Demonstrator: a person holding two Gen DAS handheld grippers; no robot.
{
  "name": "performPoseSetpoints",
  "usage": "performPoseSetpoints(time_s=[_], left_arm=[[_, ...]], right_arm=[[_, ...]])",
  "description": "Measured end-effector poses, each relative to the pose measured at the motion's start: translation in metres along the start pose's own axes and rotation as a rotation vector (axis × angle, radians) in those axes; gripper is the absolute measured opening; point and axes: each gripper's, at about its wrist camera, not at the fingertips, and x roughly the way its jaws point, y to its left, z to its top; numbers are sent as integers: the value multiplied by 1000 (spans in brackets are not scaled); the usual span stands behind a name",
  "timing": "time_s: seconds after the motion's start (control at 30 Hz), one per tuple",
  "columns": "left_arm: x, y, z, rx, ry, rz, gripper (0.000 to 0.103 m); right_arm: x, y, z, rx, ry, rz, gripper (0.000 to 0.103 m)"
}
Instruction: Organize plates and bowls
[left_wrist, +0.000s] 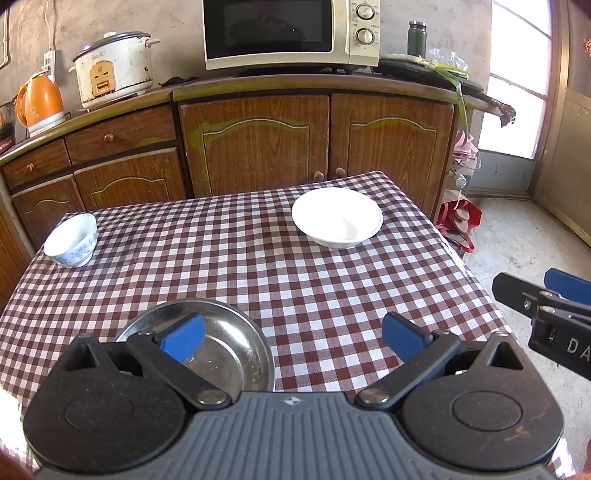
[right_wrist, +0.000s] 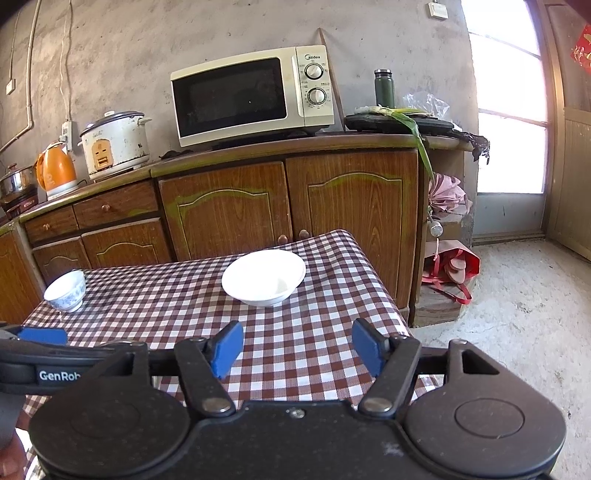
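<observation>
Looking along the left wrist view: left gripper (left_wrist: 291, 338) jaws spread wide, nothing between the pads, hovering over the near edge of the checked table (left_wrist: 332, 288). Steel plate (left_wrist: 207, 347) lies at the near left, partly under the left finger; contact cannot be told. White plate (left_wrist: 337, 216) sits far right; small blue-patterned bowl (left_wrist: 71, 240) sits at the far left corner. All three well apart.

Right wrist view: right gripper (right_wrist: 297, 347) jaws apart, empty, pointing toward the white plate (right_wrist: 264, 277), not yet near it. Small bowl (right_wrist: 66, 290) far left. Steel plate not visible here.

Judgement: nothing stacked or grouped yet; task looks barely begun. Gathering all three pieces remains.
</observation>
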Motion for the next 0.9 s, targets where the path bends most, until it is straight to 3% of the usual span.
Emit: performPoseSetpoints(time_s=[0.9], left_arm=[[29, 2, 33, -2, -13, -6, 103]], right_arm=[[49, -13, 21, 32, 31, 19, 79]])
